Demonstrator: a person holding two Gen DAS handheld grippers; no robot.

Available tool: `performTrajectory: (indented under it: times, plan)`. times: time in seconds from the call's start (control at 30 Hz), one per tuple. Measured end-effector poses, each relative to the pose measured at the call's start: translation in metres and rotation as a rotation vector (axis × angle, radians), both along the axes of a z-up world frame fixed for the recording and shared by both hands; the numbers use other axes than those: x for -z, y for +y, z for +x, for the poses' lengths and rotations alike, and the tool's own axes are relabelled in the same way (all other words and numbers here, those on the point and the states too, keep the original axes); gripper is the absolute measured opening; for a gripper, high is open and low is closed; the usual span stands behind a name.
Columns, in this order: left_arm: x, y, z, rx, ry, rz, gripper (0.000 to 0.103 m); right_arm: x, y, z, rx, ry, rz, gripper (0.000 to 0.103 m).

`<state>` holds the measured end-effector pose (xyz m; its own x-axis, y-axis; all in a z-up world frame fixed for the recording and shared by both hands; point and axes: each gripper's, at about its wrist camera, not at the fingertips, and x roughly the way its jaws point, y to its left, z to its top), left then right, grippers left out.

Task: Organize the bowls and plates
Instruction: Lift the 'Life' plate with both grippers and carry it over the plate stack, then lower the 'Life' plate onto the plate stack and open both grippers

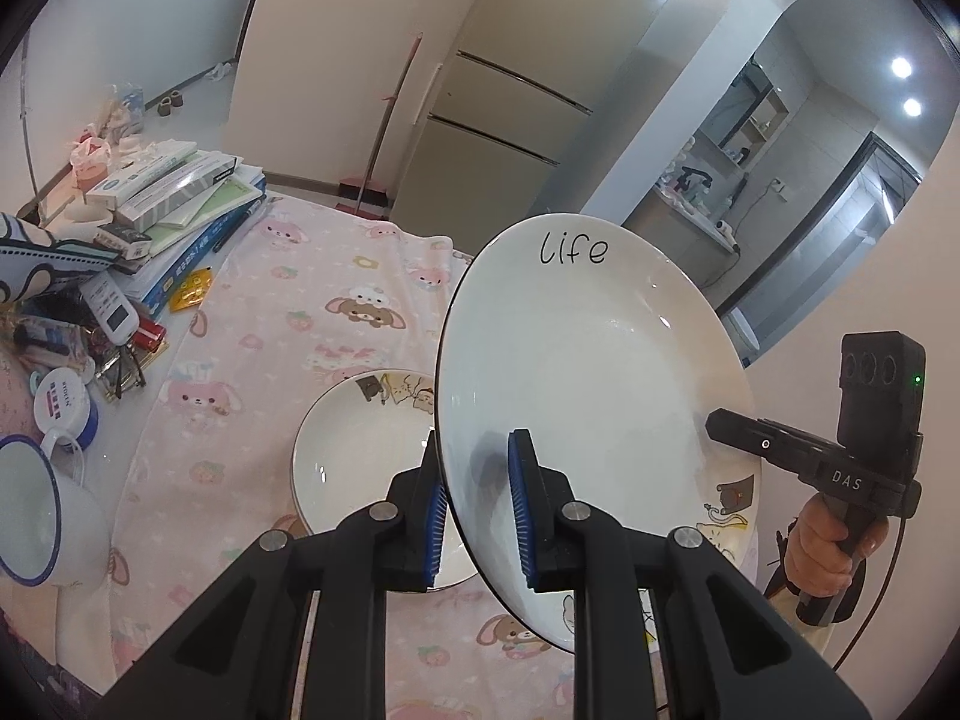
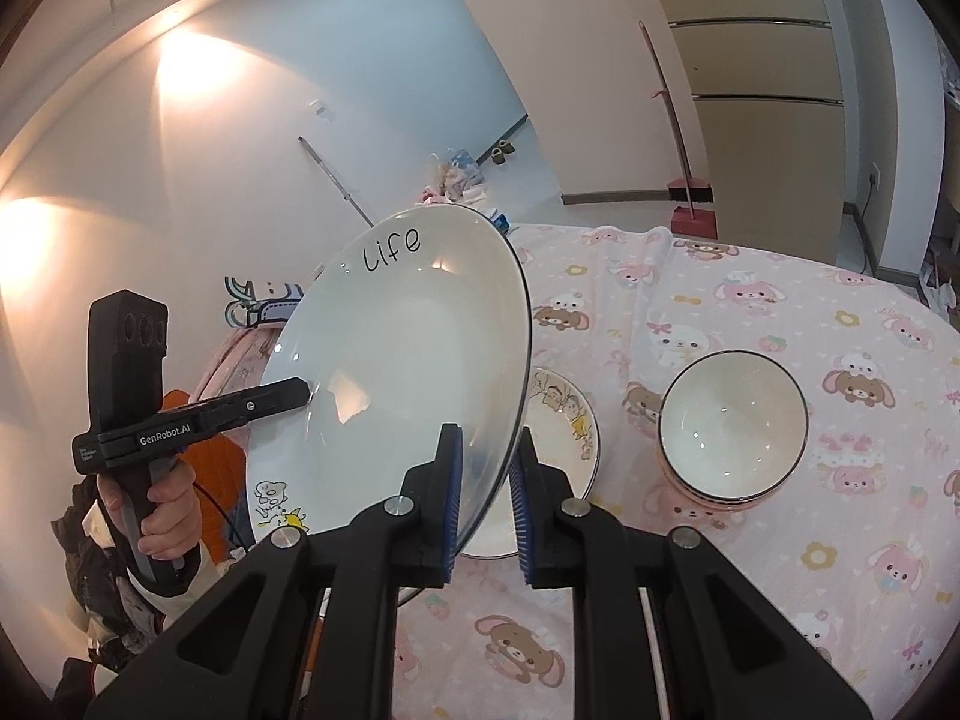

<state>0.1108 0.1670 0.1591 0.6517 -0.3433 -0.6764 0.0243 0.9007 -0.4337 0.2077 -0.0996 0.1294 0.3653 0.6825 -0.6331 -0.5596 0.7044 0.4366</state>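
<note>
A large white plate [image 1: 600, 372] marked "life" hangs tilted above the table, held by both grippers at once. My left gripper [image 1: 476, 441] is shut on its near left rim, blue pads on either face. The right gripper [image 1: 714, 420] clamps the opposite rim, with a hand on its handle. In the right wrist view the same plate [image 2: 396, 360] has my right gripper [image 2: 488, 432] shut on its right rim and the left gripper [image 2: 303, 387] on its left edge. Below it a smaller cartoon-printed plate [image 1: 354, 444] [image 2: 564, 438] lies on the pink tablecloth [image 2: 750, 312]. A dark-rimmed white bowl [image 2: 732, 420] is nested in another bowl to the right.
A stack of books and boxes [image 1: 180, 198], a remote [image 1: 114, 306], a small jar [image 1: 66, 408] and an enamel mug [image 1: 36, 516] crowd the table's left side. A fridge [image 1: 510, 108] and a broom [image 1: 384, 138] stand beyond the far edge.
</note>
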Motion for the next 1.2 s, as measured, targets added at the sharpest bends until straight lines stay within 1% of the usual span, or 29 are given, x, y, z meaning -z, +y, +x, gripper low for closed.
performTrajectory:
  times: [0.1, 0.27, 0.4, 0.6, 0.87, 1.0, 1.1, 1.2]
  plan:
    - [0.004, 0.003, -0.004, -0.002, 0.004, 0.004, 0.021, 0.005, 0.006, -0.001, -0.006, 0.009, -0.007, 0.015]
    - [0.022, 0.011, -0.007, -0.008, 0.031, 0.007, 0.021, 0.019, 0.017, 0.001, -0.017, 0.036, -0.015, 0.015]
    - [0.044, 0.017, -0.007, -0.011, 0.07, 0.006, 0.021, 0.034, 0.026, 0.003, -0.027, 0.064, -0.03, 0.015]
    - [0.086, 0.028, -0.004, -0.012, 0.144, -0.021, 0.021, 0.064, 0.038, 0.01, -0.039, 0.116, -0.063, 0.015]
    - [0.121, 0.036, 0.005, -0.009, 0.214, -0.016, 0.021, 0.105, 0.05, 0.025, -0.051, 0.201, -0.091, 0.015]
    - [0.139, 0.04, 0.013, -0.006, 0.251, -0.023, 0.021, 0.119, 0.056, 0.032, -0.047, 0.227, -0.108, 0.015]
    - [0.146, 0.043, 0.017, -0.005, 0.263, -0.024, 0.021, 0.128, 0.059, 0.037, -0.048, 0.246, -0.118, 0.015]
    - [0.148, 0.043, 0.019, 0.003, 0.257, -0.006, 0.021, 0.135, 0.062, 0.041, -0.05, 0.261, -0.128, 0.015]
